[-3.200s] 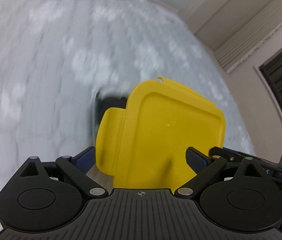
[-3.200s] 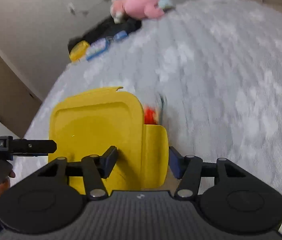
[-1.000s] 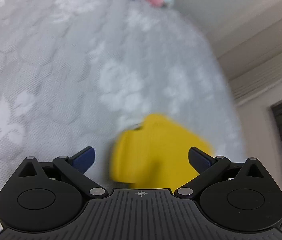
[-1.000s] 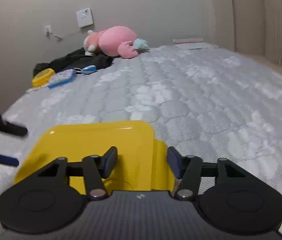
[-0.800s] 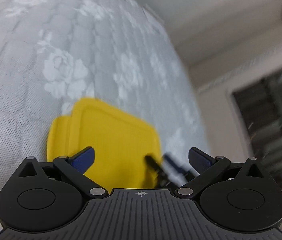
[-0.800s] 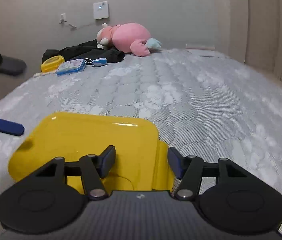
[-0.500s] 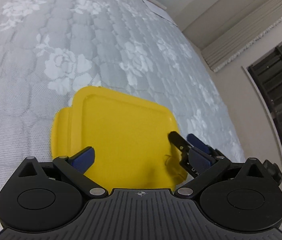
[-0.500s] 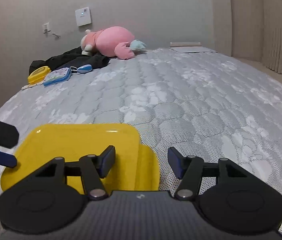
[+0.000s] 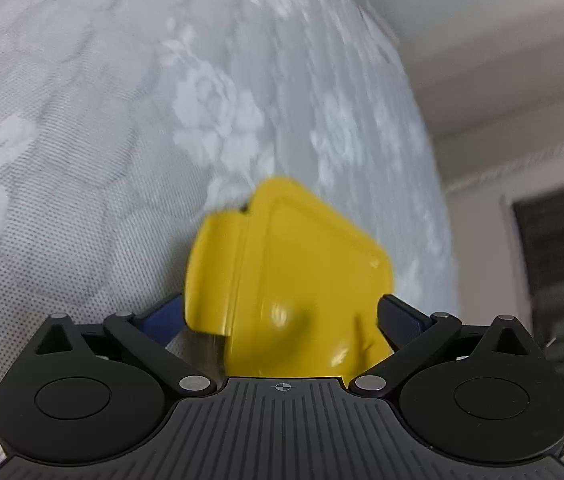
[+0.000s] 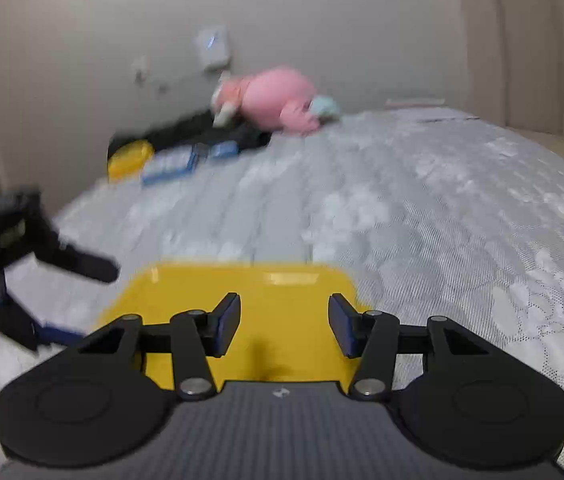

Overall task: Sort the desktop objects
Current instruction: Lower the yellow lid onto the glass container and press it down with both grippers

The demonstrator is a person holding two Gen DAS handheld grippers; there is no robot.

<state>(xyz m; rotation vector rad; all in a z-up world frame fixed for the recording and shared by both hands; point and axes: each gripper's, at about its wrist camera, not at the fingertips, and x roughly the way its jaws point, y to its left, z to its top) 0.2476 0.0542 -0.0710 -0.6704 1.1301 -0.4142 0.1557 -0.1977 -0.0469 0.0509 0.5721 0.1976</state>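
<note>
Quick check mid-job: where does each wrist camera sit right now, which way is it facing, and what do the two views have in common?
Left wrist: on the left tool, looking steeply down at the yellow lid between its open fingers, on the grey mattress.
Right wrist: on the right tool, facing across the mattress to the pink plush toy by the wall; its jaws are closing above the lid, and the left tool shows at its left edge.
Shared: lid, mattress, plush toy.

The mattress (image 10: 421, 208) lies bare across the middle and right of the right wrist view. A yellow lid (image 10: 242, 304) blocks the lower centre, the left gripper (image 10: 62, 300) the lower left, and a pink plush (image 10: 274, 100), dark clothes (image 10: 202, 132) and small cases (image 10: 170, 164) the far upper left.
</note>
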